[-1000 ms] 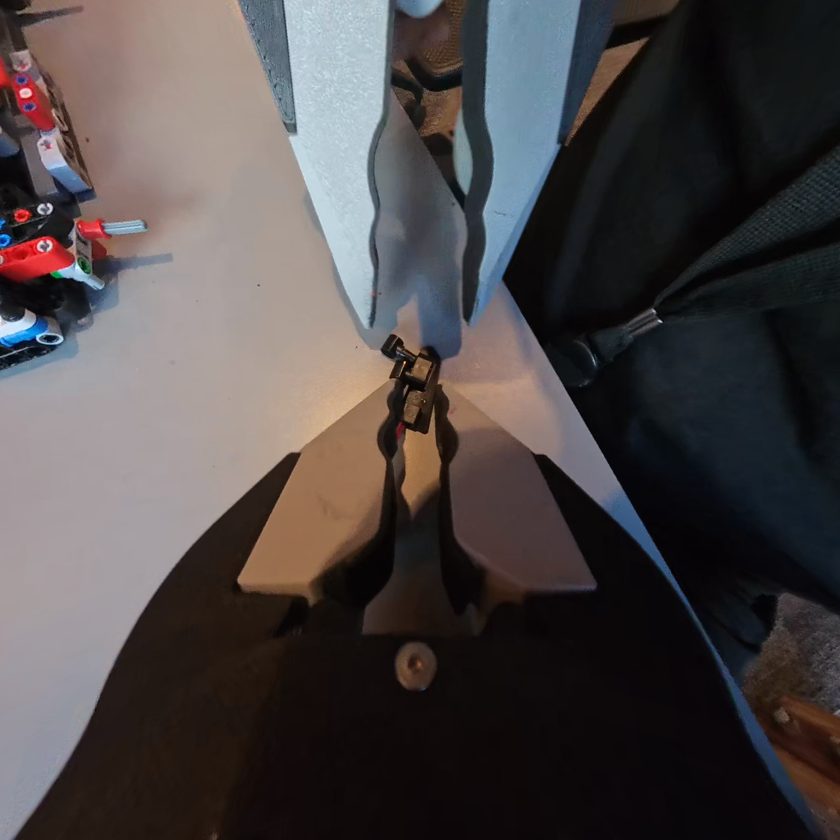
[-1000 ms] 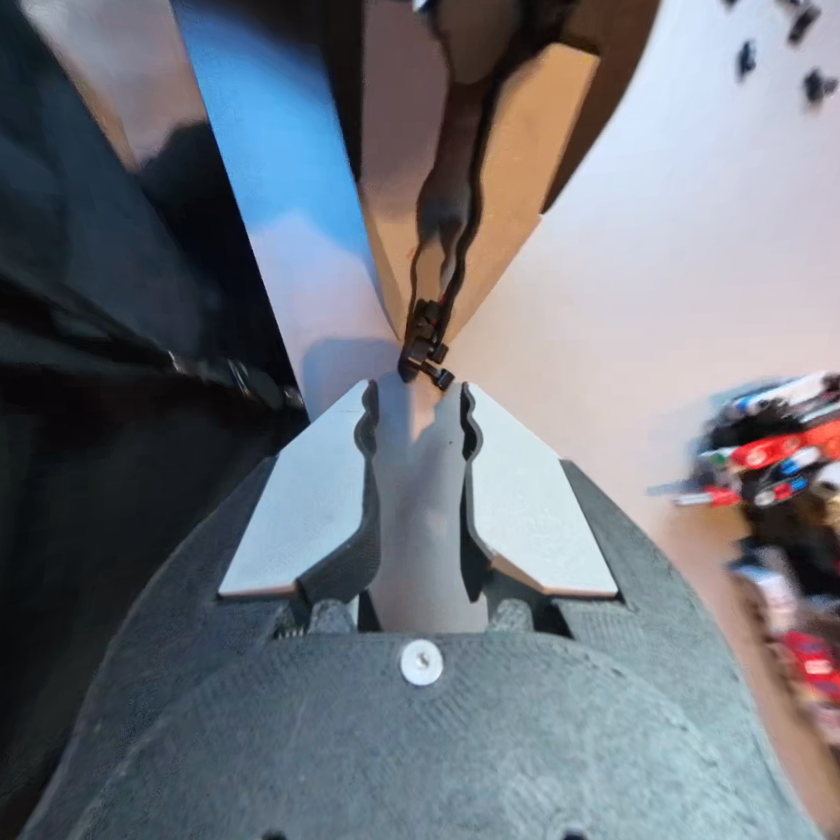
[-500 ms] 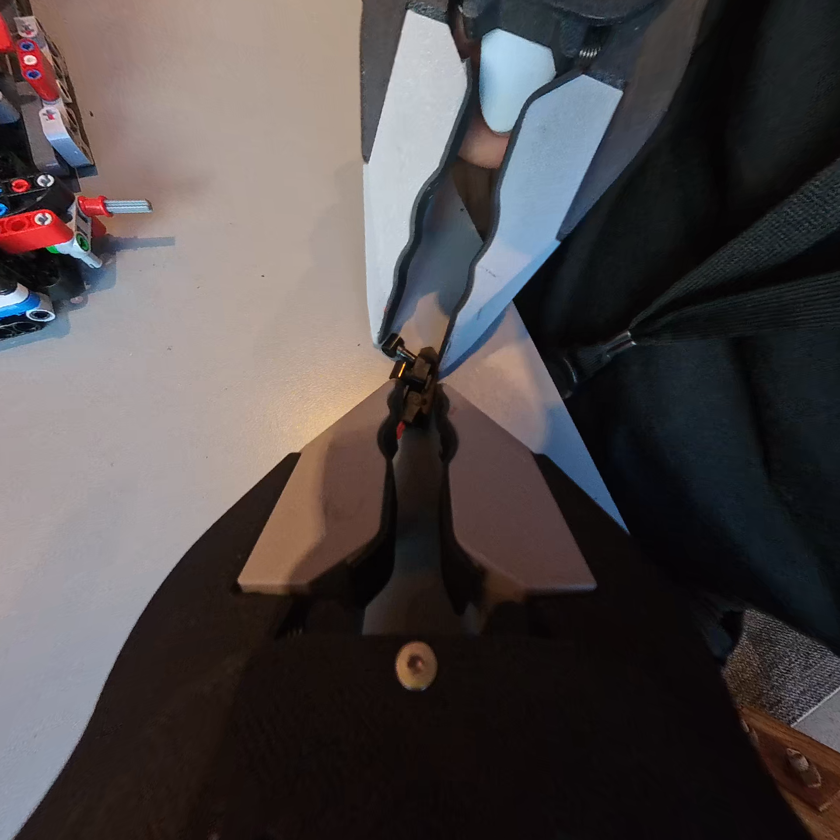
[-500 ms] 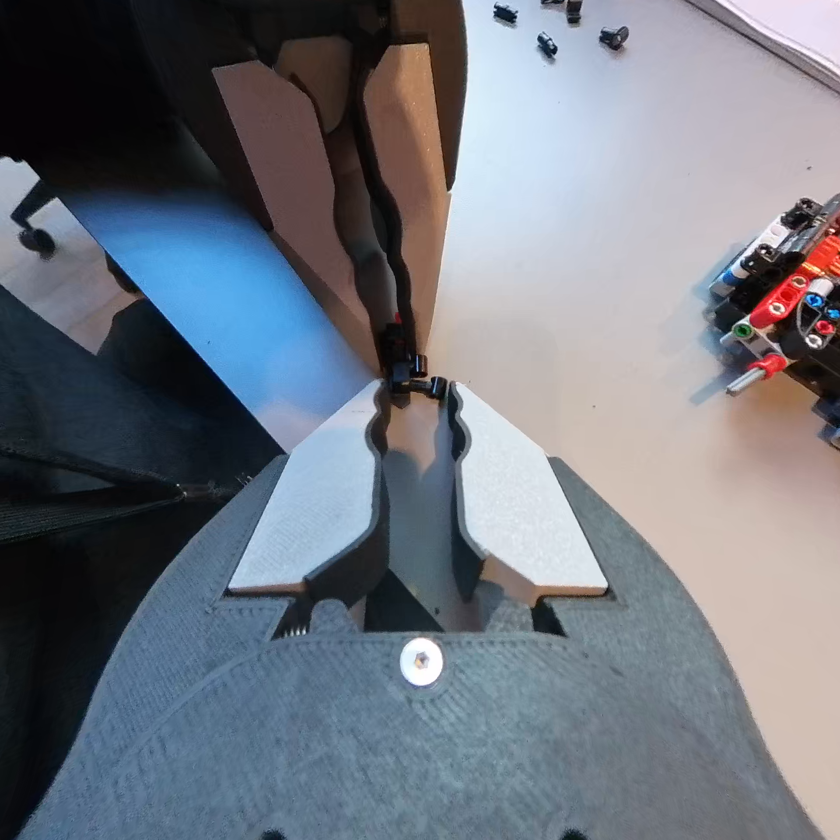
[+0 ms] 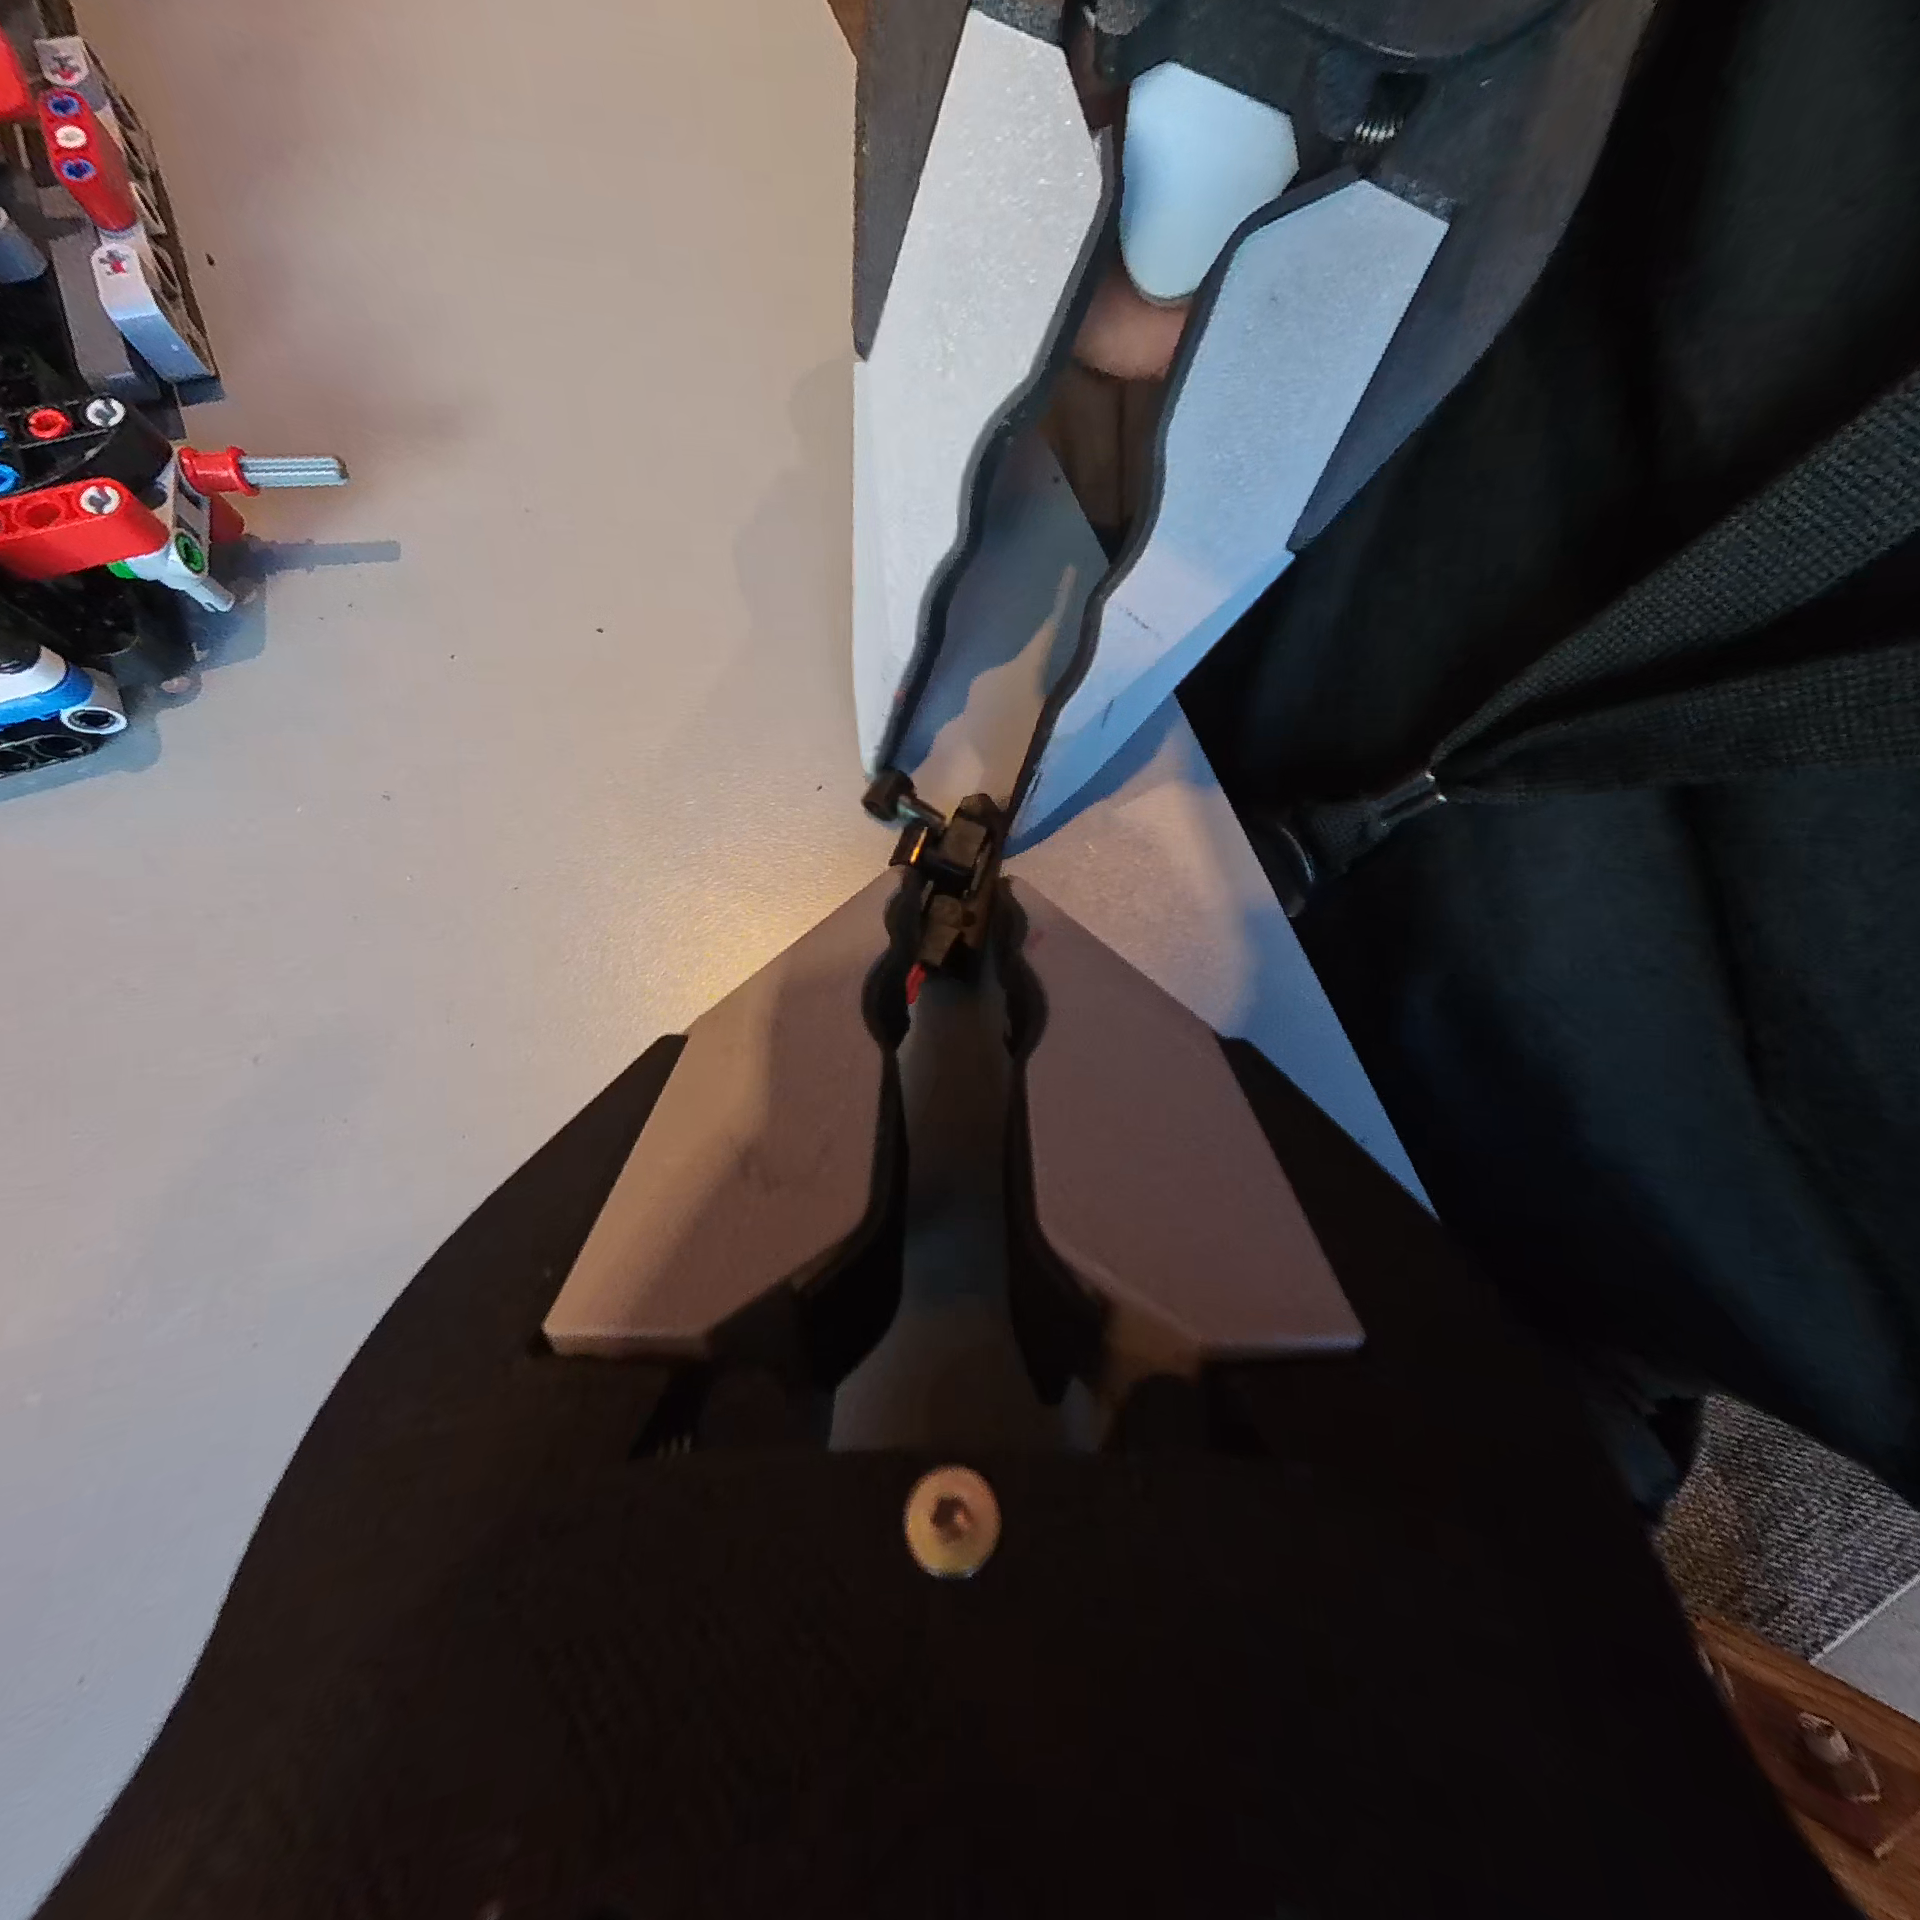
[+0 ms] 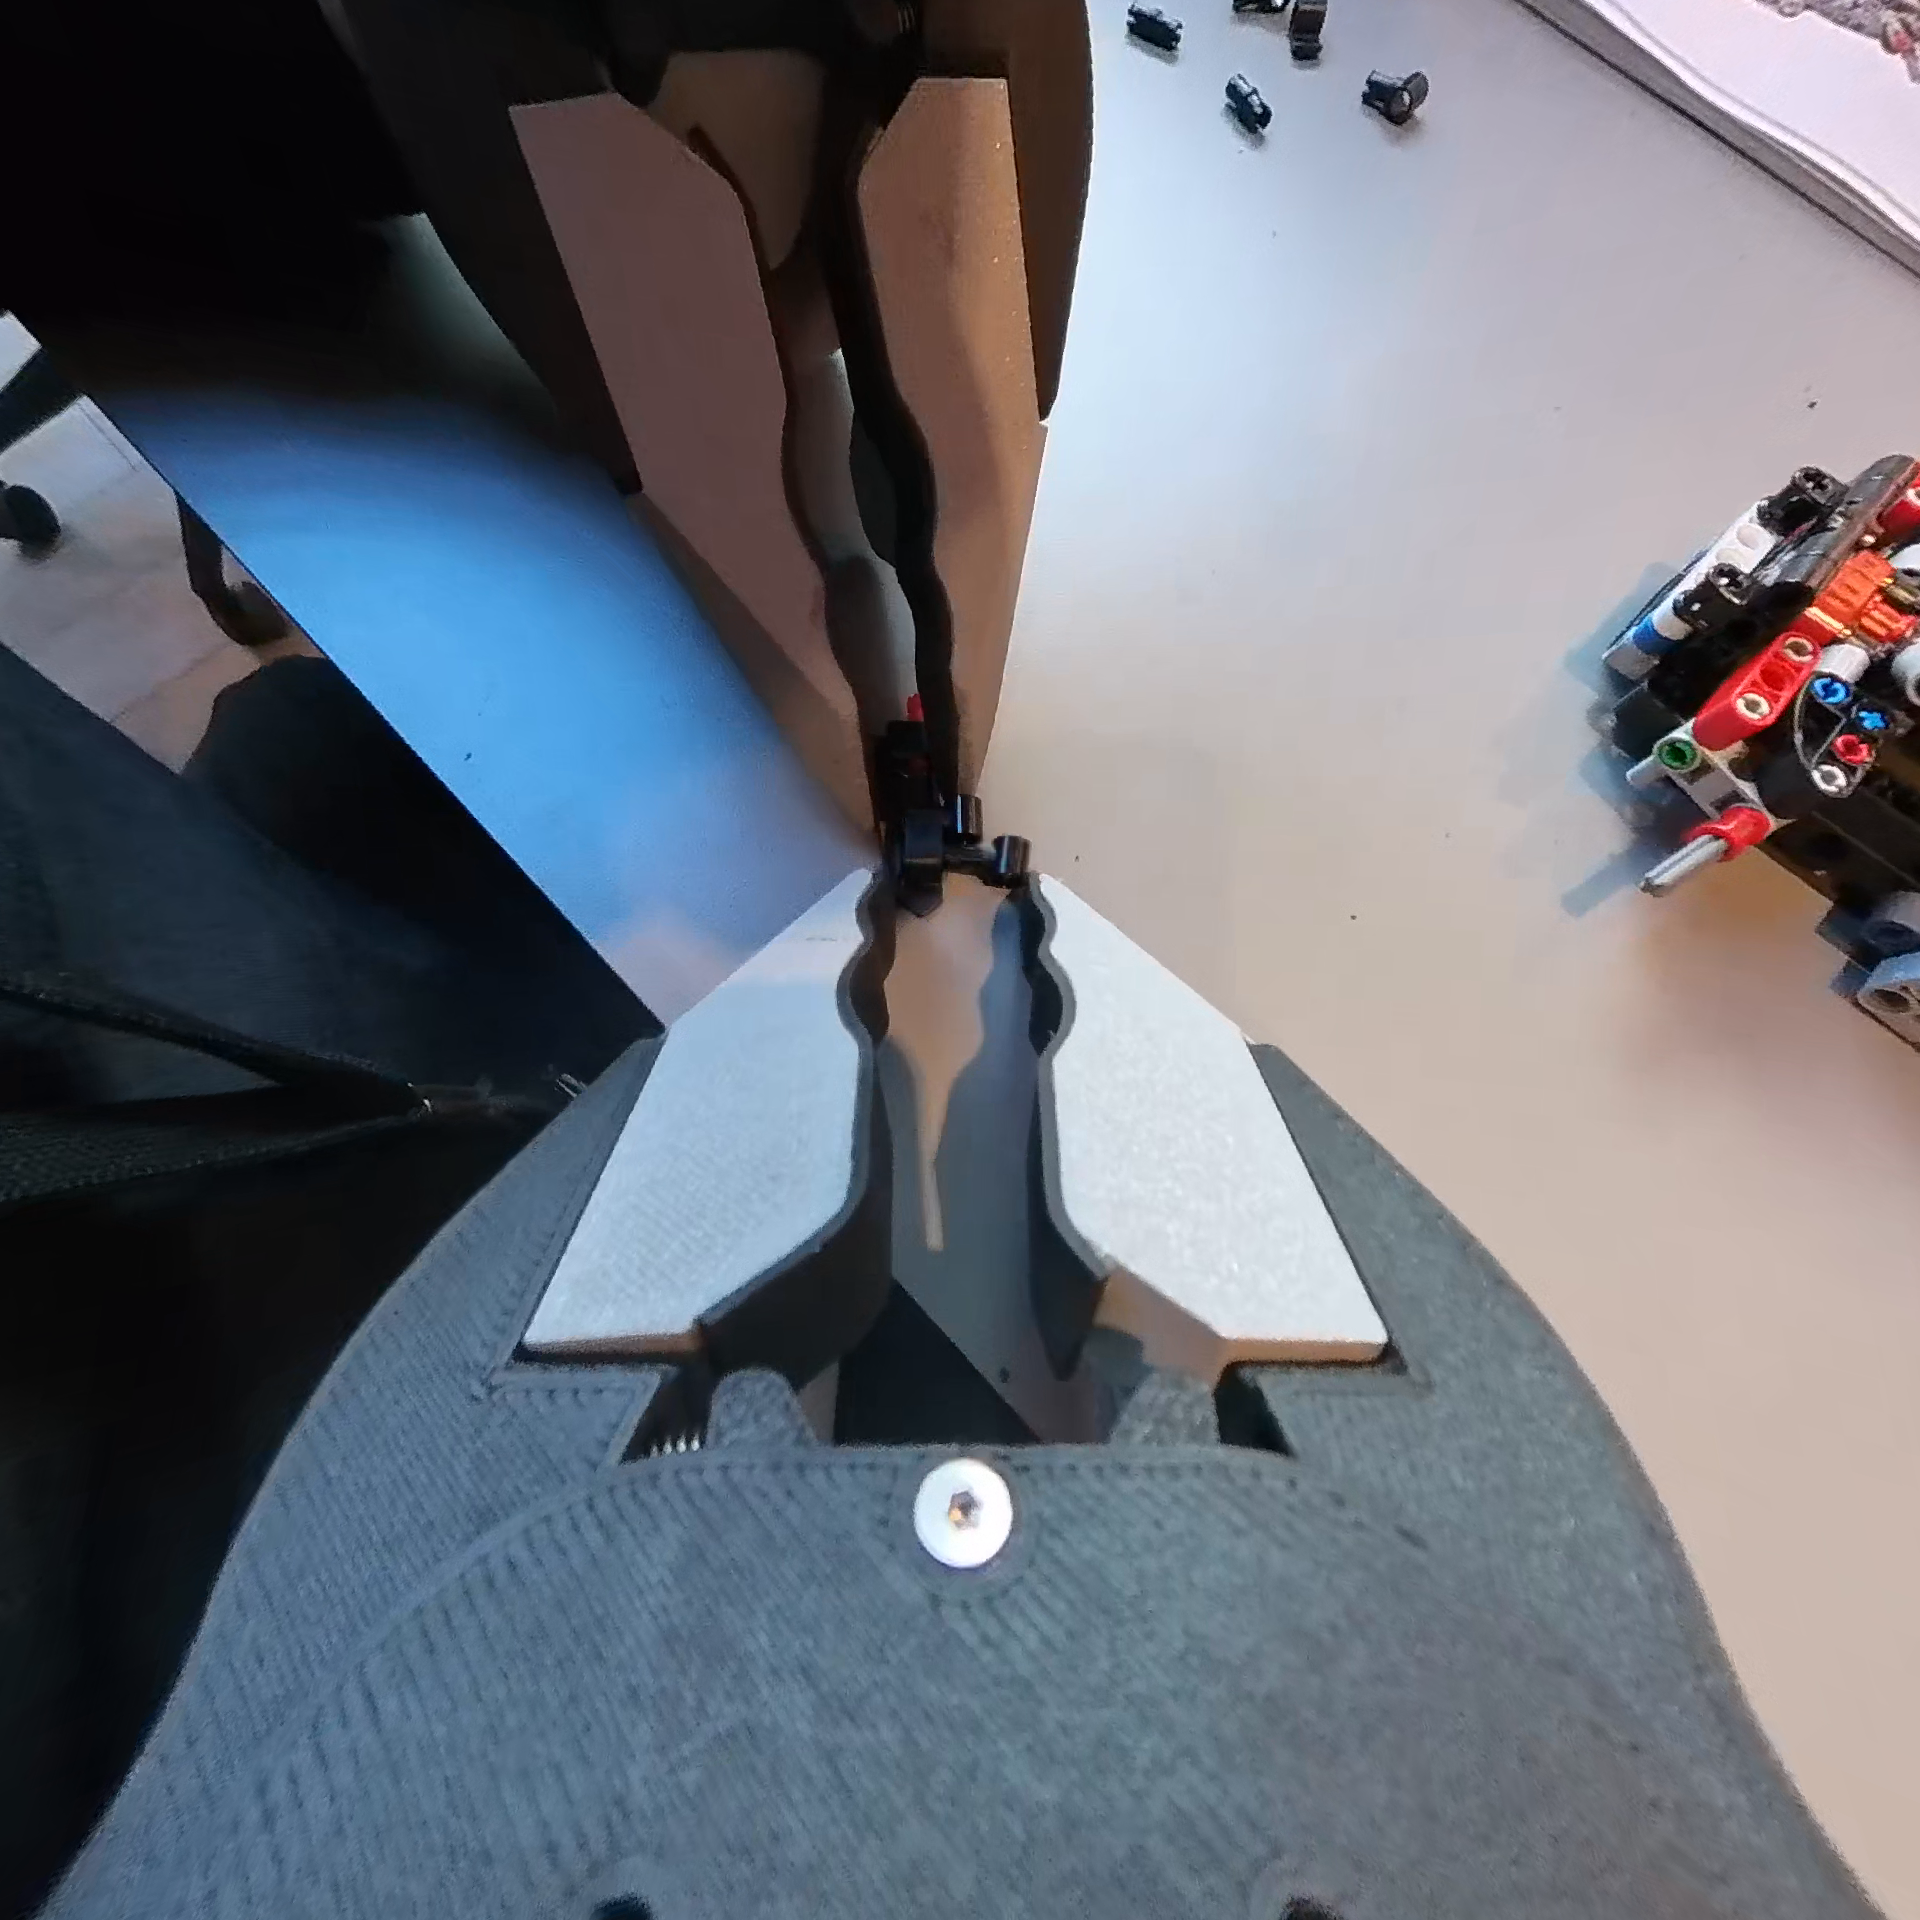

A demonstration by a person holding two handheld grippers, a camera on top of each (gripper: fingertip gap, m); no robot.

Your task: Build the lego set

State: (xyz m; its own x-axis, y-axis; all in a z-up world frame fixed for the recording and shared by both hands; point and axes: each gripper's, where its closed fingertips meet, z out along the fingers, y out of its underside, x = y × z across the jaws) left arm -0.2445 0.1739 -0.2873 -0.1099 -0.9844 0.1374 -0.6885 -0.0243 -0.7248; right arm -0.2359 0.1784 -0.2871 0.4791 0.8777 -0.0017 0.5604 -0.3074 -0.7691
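A small black lego assembly (image 5: 951, 847) with a red bit is pinched in my left gripper (image 5: 951, 904), which is shut on it just above the table's near edge. A short black pin sticks out sideways from it. My right gripper (image 6: 956, 888) faces the left one tip to tip. Its narrow-set fingertips close on the pin end of the same assembly (image 6: 935, 831). In the left wrist view the right gripper (image 5: 945, 795) comes in from above. In the right wrist view the left gripper (image 6: 920, 769) comes in from above.
A partly built red, black and blue lego model (image 5: 83, 540) stands on the pale table (image 5: 468, 831); it also shows in the right wrist view (image 6: 1787, 707). Loose black pins (image 6: 1247, 104) and a booklet (image 6: 1766, 114) lie farther off. A person's dark clothing with a strap (image 5: 1662, 727) is beside the table edge. My two grippers' fingertips are within a few centimetres of each other.
The right gripper has tilted and moved in onto the assembly, its fingers narrowing slightly around the pin end. The left gripper has kept its hold and barely moved.
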